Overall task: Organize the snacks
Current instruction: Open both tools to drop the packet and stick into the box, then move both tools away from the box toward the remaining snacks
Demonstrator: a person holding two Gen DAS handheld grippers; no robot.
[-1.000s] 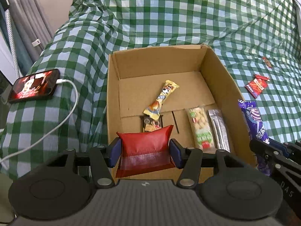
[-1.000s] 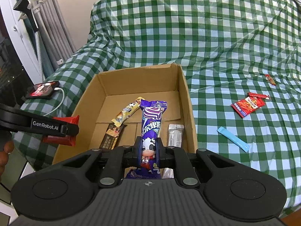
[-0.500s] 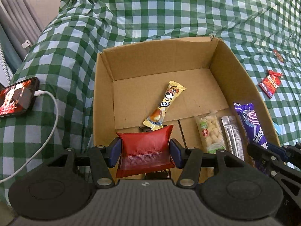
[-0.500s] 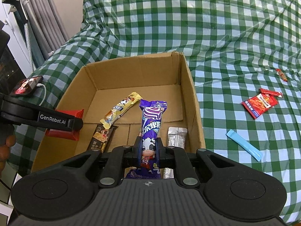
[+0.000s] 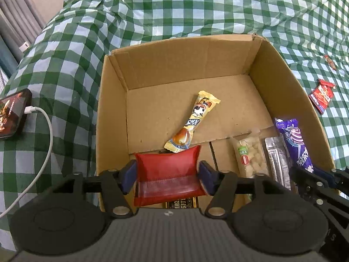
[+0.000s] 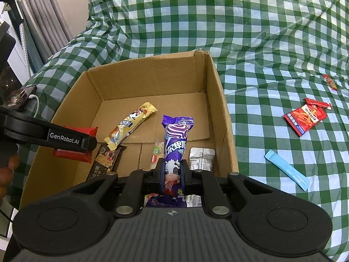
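Note:
A brown cardboard box (image 5: 113, 109) stands open on the green checked cloth. My left gripper (image 5: 167, 173) hangs over its near left corner with a red packet (image 5: 168, 170) between the pads. Its jaws are opening, and the pads still touch the packet's sides. My right gripper (image 6: 172, 170) is shut on a purple packet (image 6: 176, 139), held upright over the box's near right part. On the box floor lie a yellow bar (image 5: 194, 122), a peanut pack (image 5: 248, 155), a silver pack (image 5: 276, 159) and a dark bar (image 6: 106, 159).
A phone (image 5: 13, 111) on a white cable (image 5: 49, 131) lies left of the box. To the box's right, on the cloth, are a red snack pack (image 6: 305, 118), a blue stick (image 6: 288, 172) and a small red sweet (image 6: 330, 81). A person's hand (image 6: 6, 170) holds the left gripper.
Both grippers have come forward and down over the box, each with its packet. The left pads now stand slightly wider apart around the red packet.

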